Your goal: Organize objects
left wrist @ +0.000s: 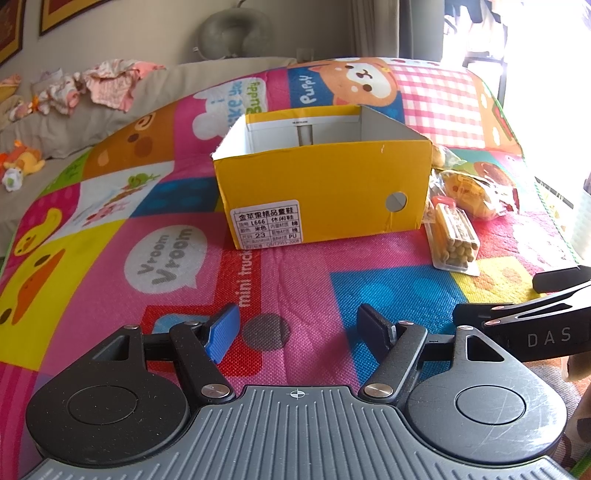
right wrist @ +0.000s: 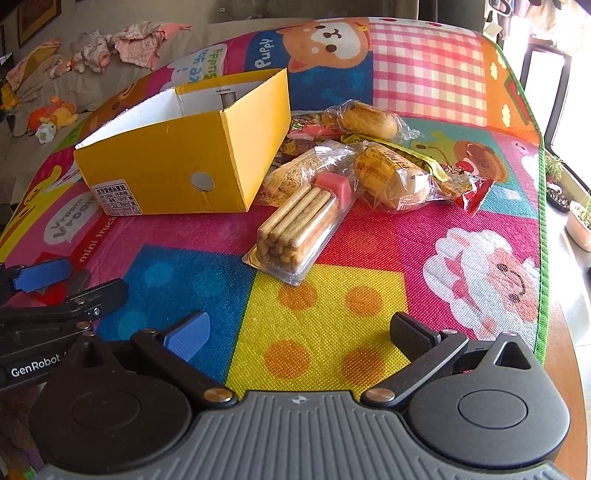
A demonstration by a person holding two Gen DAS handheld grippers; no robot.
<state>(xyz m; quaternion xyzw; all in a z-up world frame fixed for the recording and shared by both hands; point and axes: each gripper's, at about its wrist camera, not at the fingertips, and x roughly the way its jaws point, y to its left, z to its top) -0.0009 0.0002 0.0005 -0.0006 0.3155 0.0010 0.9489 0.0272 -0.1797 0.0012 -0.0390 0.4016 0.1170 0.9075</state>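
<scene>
Left gripper and right gripper — fingers spread, holding nothing

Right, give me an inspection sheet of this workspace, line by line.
Surface: colourful cartoon play mat.
Job's things: open yellow shoebox; beside it a biscuit stick pack and wrapped buns, all outside the box.
Clutter: clothes and plush toy beyond the mat.
Grippers: left gripper and right gripper open, holding nothing.
Cables: nothing seen.
Surroundings: framed pictures, bright window.
</scene>
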